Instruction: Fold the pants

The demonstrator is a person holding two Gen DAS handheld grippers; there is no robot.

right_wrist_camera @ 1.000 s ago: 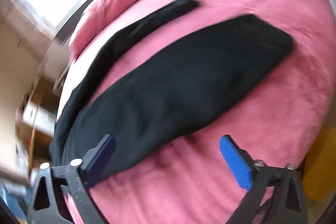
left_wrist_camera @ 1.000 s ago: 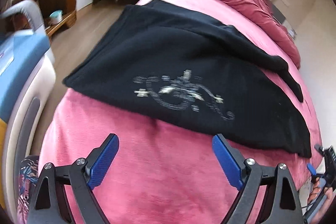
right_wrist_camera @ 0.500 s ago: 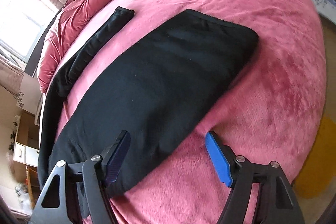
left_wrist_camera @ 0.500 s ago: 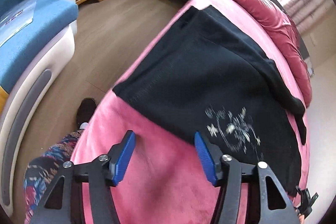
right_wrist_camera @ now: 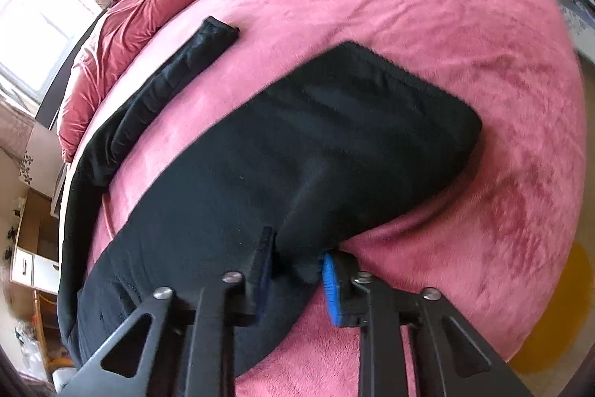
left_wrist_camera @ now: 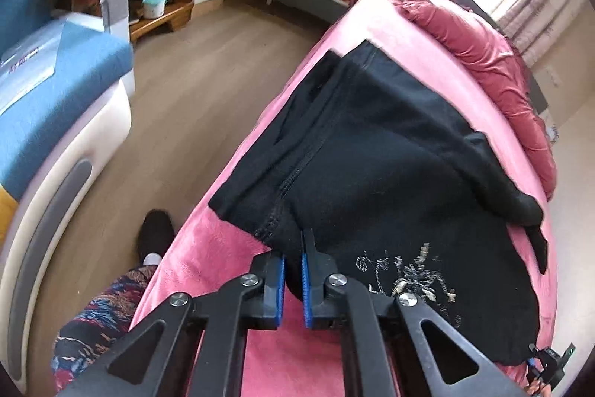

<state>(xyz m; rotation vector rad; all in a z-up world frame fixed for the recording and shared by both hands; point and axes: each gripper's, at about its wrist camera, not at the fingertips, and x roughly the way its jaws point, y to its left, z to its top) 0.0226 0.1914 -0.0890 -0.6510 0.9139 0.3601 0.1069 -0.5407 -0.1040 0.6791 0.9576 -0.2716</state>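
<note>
Black pants (left_wrist_camera: 390,151) with a pale embroidered motif (left_wrist_camera: 409,274) lie spread on a pink bed (left_wrist_camera: 230,248). My left gripper (left_wrist_camera: 293,255) is shut on the pants' near edge beside a stitched seam, and the cloth bunches between its blue pads. In the right wrist view one wide pants leg (right_wrist_camera: 334,144) stretches away, and a narrow leg (right_wrist_camera: 186,62) lies further back. My right gripper (right_wrist_camera: 297,248) is closing, with a fold of that wide leg's near edge filling the gap between its fingers.
A crumpled red duvet (left_wrist_camera: 483,62) lies along the far side of the bed. Left of the bed are a wooden floor (left_wrist_camera: 208,69), a blue and white sofa (left_wrist_camera: 55,92), and a person's patterned leg with a black shoe (left_wrist_camera: 154,229). A yellow rug (right_wrist_camera: 557,322) lies at the right.
Both grippers have moved forward onto the pants' near edge and gone from wide open to closed on the cloth. The left view has swung towards the floor side.
</note>
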